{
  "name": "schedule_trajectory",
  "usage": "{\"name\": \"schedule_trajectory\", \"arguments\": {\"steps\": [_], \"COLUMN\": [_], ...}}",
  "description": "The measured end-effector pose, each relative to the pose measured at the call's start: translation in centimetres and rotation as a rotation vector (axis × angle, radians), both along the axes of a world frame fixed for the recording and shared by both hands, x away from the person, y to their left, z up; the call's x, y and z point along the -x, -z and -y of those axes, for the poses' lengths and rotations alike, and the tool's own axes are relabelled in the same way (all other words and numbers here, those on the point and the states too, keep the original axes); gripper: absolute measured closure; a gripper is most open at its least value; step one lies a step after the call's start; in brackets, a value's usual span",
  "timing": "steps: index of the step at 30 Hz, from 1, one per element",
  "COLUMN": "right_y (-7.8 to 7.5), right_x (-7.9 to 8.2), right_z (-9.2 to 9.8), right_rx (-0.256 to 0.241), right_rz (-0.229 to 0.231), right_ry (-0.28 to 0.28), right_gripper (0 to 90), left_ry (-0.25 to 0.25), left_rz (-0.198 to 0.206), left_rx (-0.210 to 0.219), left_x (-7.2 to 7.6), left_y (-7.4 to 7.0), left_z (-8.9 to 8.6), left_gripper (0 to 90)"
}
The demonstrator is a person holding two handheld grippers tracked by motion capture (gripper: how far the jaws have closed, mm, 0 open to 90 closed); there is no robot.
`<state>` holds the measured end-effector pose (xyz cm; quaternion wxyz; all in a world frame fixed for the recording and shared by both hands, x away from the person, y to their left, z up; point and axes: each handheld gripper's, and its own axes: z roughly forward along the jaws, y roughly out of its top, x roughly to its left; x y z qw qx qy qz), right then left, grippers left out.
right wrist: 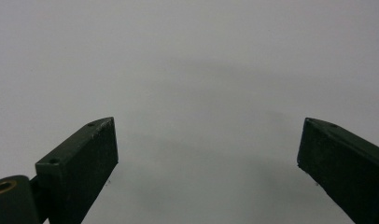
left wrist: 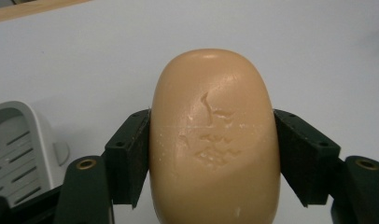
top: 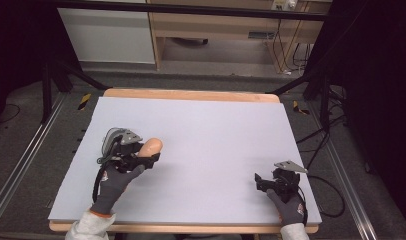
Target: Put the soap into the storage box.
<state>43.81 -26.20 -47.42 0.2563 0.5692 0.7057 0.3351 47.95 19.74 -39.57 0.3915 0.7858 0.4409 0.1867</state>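
A tan soap bar [left wrist: 214, 140], left of centre in the high view, is pinched between the jaws of the left gripper [left wrist: 212, 154] beside a grey slotted dish [left wrist: 17, 149]. The right gripper [right wrist: 207, 154] is spread empty. Slippage from the smooth, rounded sides is judged possible. No legible writing is seen.

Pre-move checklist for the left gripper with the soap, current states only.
1. Soap bar clamped between both fingers of the left gripper: ok, a pad presses each side.
2. Grip centred on the bar: ok, the pads meet it about mid-length.
3. Soap dish within reach: ok, the grey slotted tray lies just beside the left gripper.
4. Dish empty: cannot tell, it is mostly cut off or hidden.
5. Right gripper out of the way: ok, open, nothing between its fingers, at the far side of the table.
6. Soap clear of the table: cannot tell.
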Motion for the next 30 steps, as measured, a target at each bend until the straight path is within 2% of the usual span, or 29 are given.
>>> {"name": "schedule_trajectory", "arguments": {"steps": [18,30], "right_y": [0.0,0.0], "right_x": [-0.2,-0.2], "right_z": [-0.1,-0.2], "right_rx": [0.006,0.003], "right_rz": [-0.002,-0.004], "right_ry": [-0.004,-0.005], "right_gripper": [5.3,5.3], "left_ry": [-0.109,-0.202], "left_rz": [0.018,0.003], "left_rx": [0.012,0.017], "left_x": [-1.9,-3.1], "left_y": [-0.6,0.2], "left_z": [-3.5,-6.3], "left_gripper": [31.4,31.4]}}
